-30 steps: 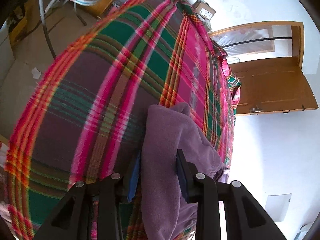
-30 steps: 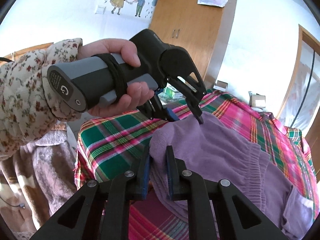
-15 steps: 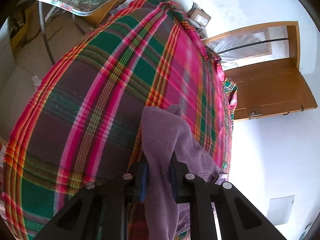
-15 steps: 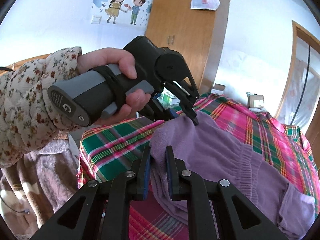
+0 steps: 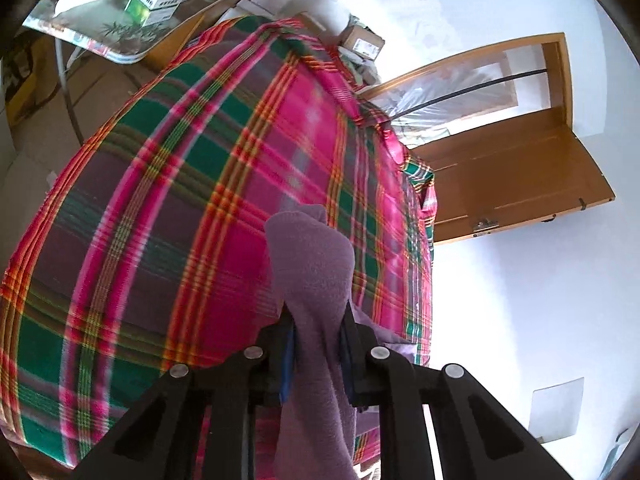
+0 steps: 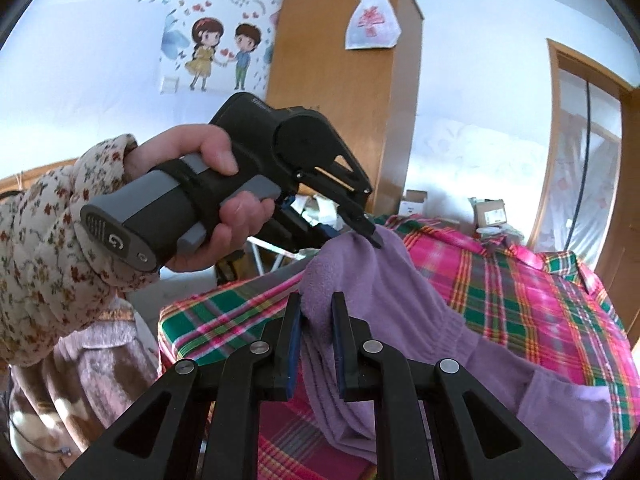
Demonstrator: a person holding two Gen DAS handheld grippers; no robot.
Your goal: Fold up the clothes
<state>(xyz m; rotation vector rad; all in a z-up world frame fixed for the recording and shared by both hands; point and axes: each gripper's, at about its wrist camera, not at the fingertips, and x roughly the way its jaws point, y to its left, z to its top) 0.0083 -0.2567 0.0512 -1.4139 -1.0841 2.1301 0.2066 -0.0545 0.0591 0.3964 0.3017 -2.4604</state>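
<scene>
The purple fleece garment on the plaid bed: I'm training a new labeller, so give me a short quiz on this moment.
1. True or false: the right gripper is shut on the purple fleece garment.
2. What does the left gripper hold?
A. red-and-green plaid bedcover
B. purple fleece garment
C. nothing
3. Fill in: the white plastic bag hangs on the wooden ____.

Key: 1 true; 2 B; 3 wardrobe.
</scene>
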